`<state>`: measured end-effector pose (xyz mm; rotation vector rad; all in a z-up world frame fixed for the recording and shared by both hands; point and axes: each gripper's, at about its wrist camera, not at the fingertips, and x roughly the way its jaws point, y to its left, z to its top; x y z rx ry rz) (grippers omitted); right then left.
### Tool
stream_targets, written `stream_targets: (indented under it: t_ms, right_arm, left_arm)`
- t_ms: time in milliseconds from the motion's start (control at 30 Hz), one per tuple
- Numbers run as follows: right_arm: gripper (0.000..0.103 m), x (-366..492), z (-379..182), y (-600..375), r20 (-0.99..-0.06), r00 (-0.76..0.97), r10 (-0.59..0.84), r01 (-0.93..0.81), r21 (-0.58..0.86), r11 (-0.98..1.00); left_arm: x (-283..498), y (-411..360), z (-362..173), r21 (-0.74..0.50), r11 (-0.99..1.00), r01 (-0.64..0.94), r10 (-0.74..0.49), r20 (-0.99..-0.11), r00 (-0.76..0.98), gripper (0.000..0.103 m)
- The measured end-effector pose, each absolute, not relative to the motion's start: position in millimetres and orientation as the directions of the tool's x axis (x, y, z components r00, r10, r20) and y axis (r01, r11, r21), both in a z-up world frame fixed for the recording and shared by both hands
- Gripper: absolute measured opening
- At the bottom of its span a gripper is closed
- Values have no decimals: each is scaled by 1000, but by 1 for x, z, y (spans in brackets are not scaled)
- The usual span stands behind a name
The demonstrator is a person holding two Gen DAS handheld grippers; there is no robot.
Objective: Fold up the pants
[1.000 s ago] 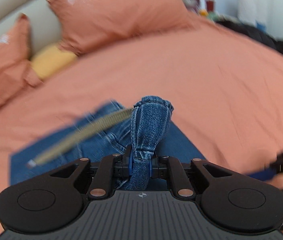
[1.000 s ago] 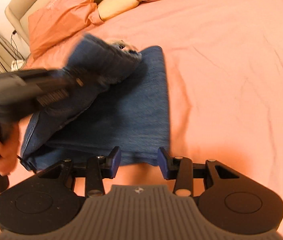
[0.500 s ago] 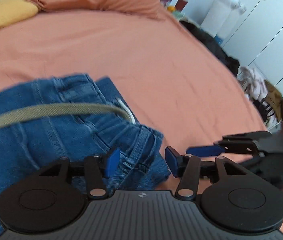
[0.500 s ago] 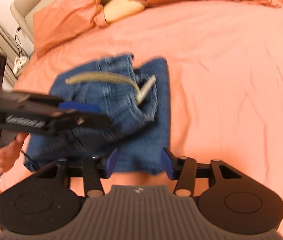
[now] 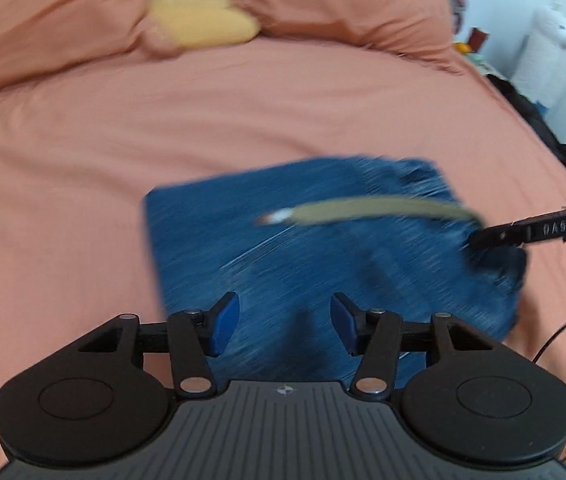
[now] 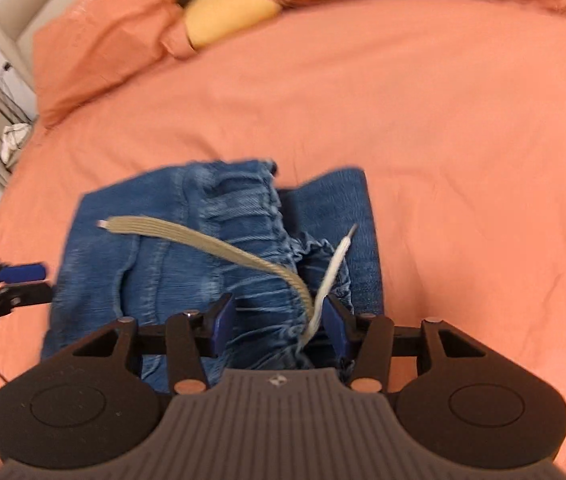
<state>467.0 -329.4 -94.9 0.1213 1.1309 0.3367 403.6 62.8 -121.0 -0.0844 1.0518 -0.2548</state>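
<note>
The blue denim pants [image 6: 211, 264] lie folded into a squat bundle on the bed [image 6: 463, 160], roughly in the middle of its orange sheet and well short of the pillows at the headboard. The elastic waistband [image 6: 259, 216] sits on top, gathered and puckered, running away from the right tongs toward the pillows, so the bundle's longer side lies across that view. A flat olive drawstring [image 6: 211, 246] trails over the denim from the waistband's near end out to the left, and a paler second end [image 6: 335, 268] sticks up to the right.

The right tongs [image 6: 279, 322] hang just over the near end of the waistband with their blue pads spread wide; denim and cord show between them, but nothing is pinched. The left tongs [image 5: 285, 326] are equally wide apart and grip nothing, poised over the near edge of the bundle. That view is smeared with blur.

An orange pillow [image 5: 51, 20] flanks a yellow cushion [image 5: 203, 20].
</note>
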Motion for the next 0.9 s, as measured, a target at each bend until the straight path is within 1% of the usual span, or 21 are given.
stream_targets:
  t_ms: [33, 67, 100, 167, 200, 267, 333, 433, 533, 600, 700, 800, 900]
  right_arm:
    - [42, 471, -100, -330, -870, 370, 325, -182, 275, 944]
    - [29, 473, -104, -330, -870, 356, 341, -172, 297, 939]
    - [25, 475, -105, -328, -868, 350, 352, -173, 310, 935]
    - [10, 471, -94, -314, -875, 357, 327, -237, 254, 938]
    - [8, 466, -85, -304, -877, 366, 312, -288, 213, 934]
    - [6, 455, -60, -286, -874, 386, 294, -379, 140, 915]
    - [6, 442, -31, -273, -861, 410, 301, -435, 106, 894]
    - [5, 423, 8, -268, -817, 447, 364, -469, 133, 873]
    - [5, 405, 20, -279, -808, 462, 365, -465, 130, 876]
    - [5, 397, 6, -296, -833, 444, 330, -426, 128, 896]
    - [5, 390, -37, -322, -876, 410, 255, -343, 111, 933]
    - [5, 390, -78, -339, -886, 392, 248, -261, 151, 953]
    - [5, 393, -107, -342, -903, 362, 231, -222, 158, 962]
  left_arm:
    - [402, 71, -126, -192, 969, 156, -244, -853, 462, 62]
    - [398, 77, -128, -196, 969, 148, -243, -857, 455, 62]
    - [395, 82, -130, -202, 970, 138, -243, -858, 452, 62]
    - [391, 91, -131, -215, 969, 122, -247, -858, 451, 62]
    - [390, 94, -132, -221, 968, 115, -249, -857, 452, 61]
    - [388, 98, -133, -230, 968, 103, -251, -853, 457, 61]
    - [387, 100, -132, -246, 965, 95, -262, -846, 464, 61]
    - [380, 102, -128, -273, 957, 101, -288, -833, 472, 60]
    - [373, 103, -126, -281, 954, 107, -298, -831, 470, 57]
    - [369, 102, -127, -283, 953, 107, -300, -834, 463, 56]
    - [365, 98, -129, -271, 956, 112, -292, -843, 452, 55]
    - [364, 91, -131, -262, 958, 118, -287, -854, 434, 55]
    - [366, 86, -133, -245, 962, 121, -274, -866, 419, 55]
